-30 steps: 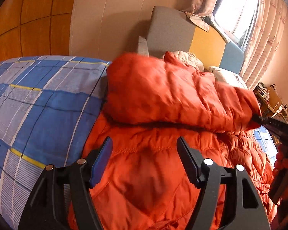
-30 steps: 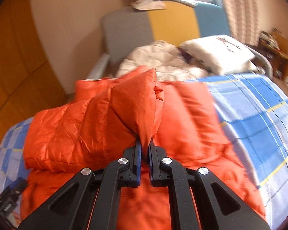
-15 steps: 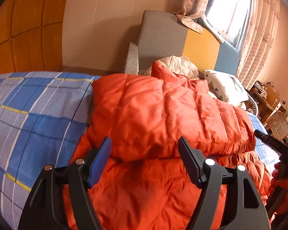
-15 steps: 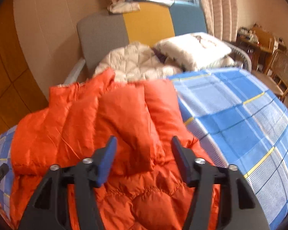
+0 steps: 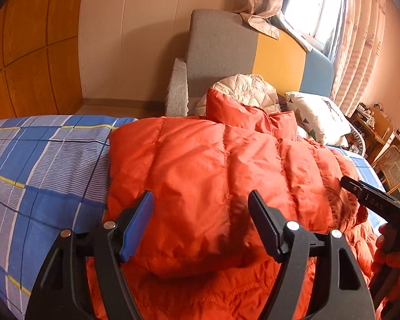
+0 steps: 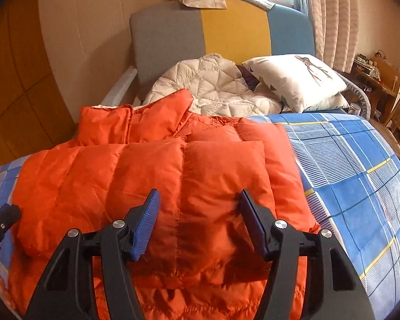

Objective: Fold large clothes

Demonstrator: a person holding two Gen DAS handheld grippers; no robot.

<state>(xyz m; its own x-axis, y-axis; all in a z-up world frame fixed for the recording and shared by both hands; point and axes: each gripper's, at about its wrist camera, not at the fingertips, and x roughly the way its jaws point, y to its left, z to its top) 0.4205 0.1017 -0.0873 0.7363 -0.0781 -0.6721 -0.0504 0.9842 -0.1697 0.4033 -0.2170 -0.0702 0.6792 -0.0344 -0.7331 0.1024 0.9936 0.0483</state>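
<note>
Orange down, puffy and quilted, fills both views: one orange jacket (image 6: 157,184) lies across the blue plaid bedspread (image 6: 360,165), its sleeves folded in over the chest and the collar standing up at the far end, toward the headboard.

Going left to right in the right wrist view: the tip of the left gripper (image 6: 1,217) shows at the jacket's left edge; in its own view its jaws stand wide apart with nothing between the pads, hovering over the folded sleeve. Then the right gripper (image 6: 198,221) — jaws open about as wide, empty too, above the sleeve that lies flat on the chest. Further right is bare bedspread.

The sleeve fold looks finished, and both tongs seem free for the next step. That would likely be bringing the hem, which is below the frames and out of view, up toward the collar — it calls for each gripper to pinch a bottom corner through slippery, springy padding and lift evenly so the sleeves stay put.

Counted: one orange jacket, two grippers, one cream quilted jacket (image 6: 213,88) and one white pillow (image 6: 296,80) by the headboard (image 6: 221,29).
</note>
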